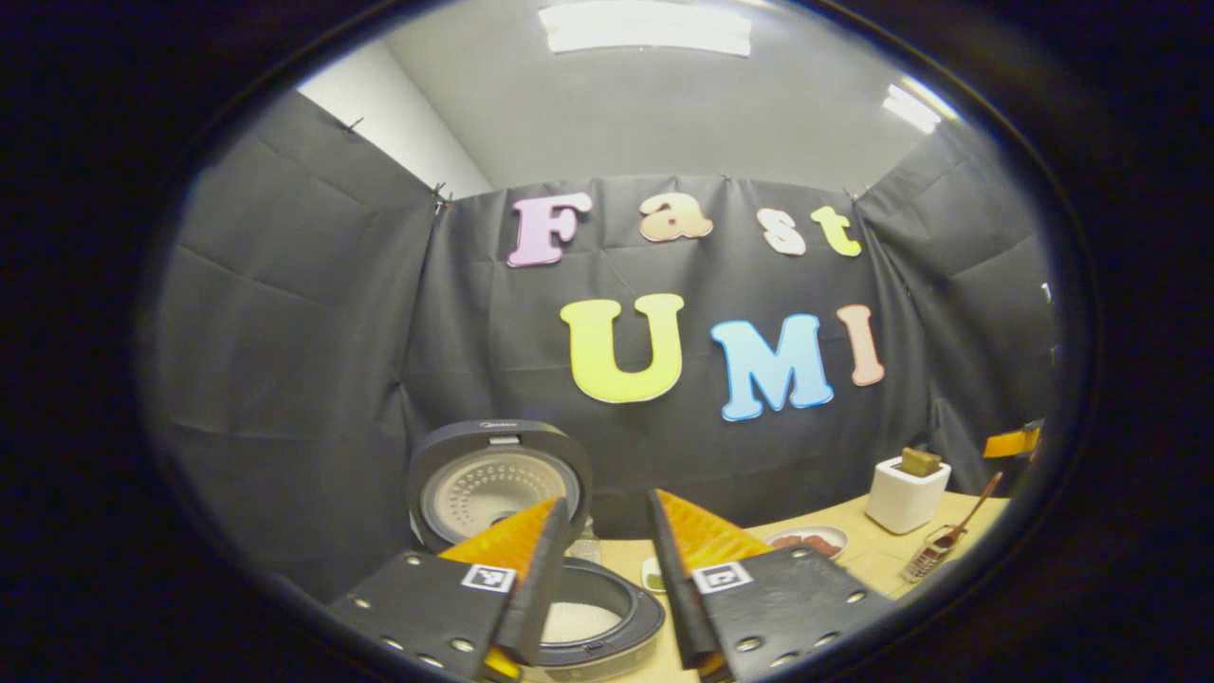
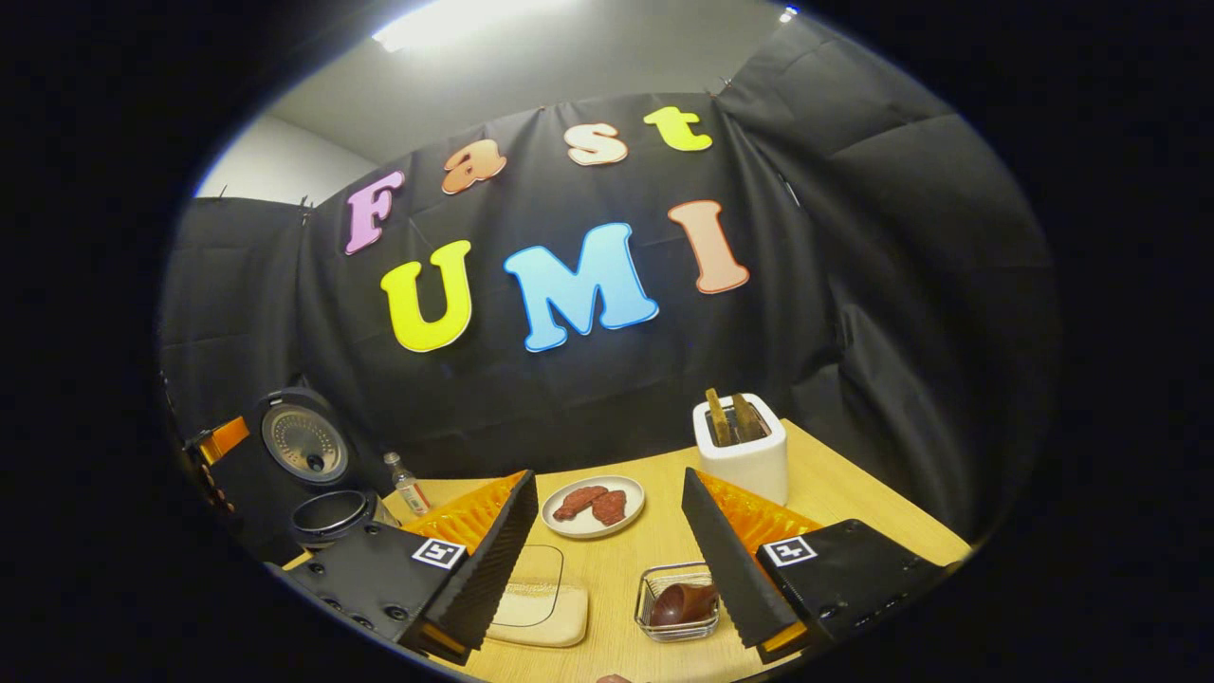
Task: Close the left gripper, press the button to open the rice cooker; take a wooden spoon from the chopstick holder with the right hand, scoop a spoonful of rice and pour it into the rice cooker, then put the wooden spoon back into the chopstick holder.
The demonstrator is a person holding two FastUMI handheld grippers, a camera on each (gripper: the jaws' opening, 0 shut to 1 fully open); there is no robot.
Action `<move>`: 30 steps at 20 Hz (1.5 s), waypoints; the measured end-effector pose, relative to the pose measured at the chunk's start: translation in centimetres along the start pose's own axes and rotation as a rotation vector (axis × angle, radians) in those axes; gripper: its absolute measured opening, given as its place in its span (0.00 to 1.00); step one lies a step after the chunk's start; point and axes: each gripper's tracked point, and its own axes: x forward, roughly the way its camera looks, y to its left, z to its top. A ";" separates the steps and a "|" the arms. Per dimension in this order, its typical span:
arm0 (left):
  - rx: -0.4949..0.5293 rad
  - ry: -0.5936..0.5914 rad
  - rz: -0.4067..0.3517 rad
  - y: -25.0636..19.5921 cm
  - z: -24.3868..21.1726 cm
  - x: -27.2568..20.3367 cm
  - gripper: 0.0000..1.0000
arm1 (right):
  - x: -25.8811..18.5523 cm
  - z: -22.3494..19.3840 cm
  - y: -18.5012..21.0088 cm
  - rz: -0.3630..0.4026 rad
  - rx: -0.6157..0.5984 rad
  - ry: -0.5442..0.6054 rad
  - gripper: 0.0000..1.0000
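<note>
In the left gripper view the rice cooker (image 1: 569,621) stands open just below my left gripper (image 1: 607,507), its lid (image 1: 493,479) upright and white rice showing in the pot. That gripper is open and holds nothing. At the far right a wooden spoon (image 1: 969,520) leans out of the wire chopstick holder (image 1: 925,562). In the right gripper view my right gripper (image 2: 607,479) is open and empty above the table. Below it the chopstick holder (image 2: 675,602) holds the wooden spoon (image 2: 685,603). A clear box of rice (image 2: 536,599) lies to its left. The open rice cooker (image 2: 330,517) is at far left.
A plate of red meat slices (image 2: 593,503) sits mid-table, with a white toaster (image 2: 740,446) behind it to the right. A small bottle (image 2: 408,484) stands beside the cooker. Black cloth walls close the wooden table (image 2: 854,493) at the back and sides.
</note>
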 end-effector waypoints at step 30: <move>0.012 0.073 -0.080 -7.0 -4.0 2.0 0.94 | 3.9 -9.3 -11.2 -0.090 0.297 0.125 0.98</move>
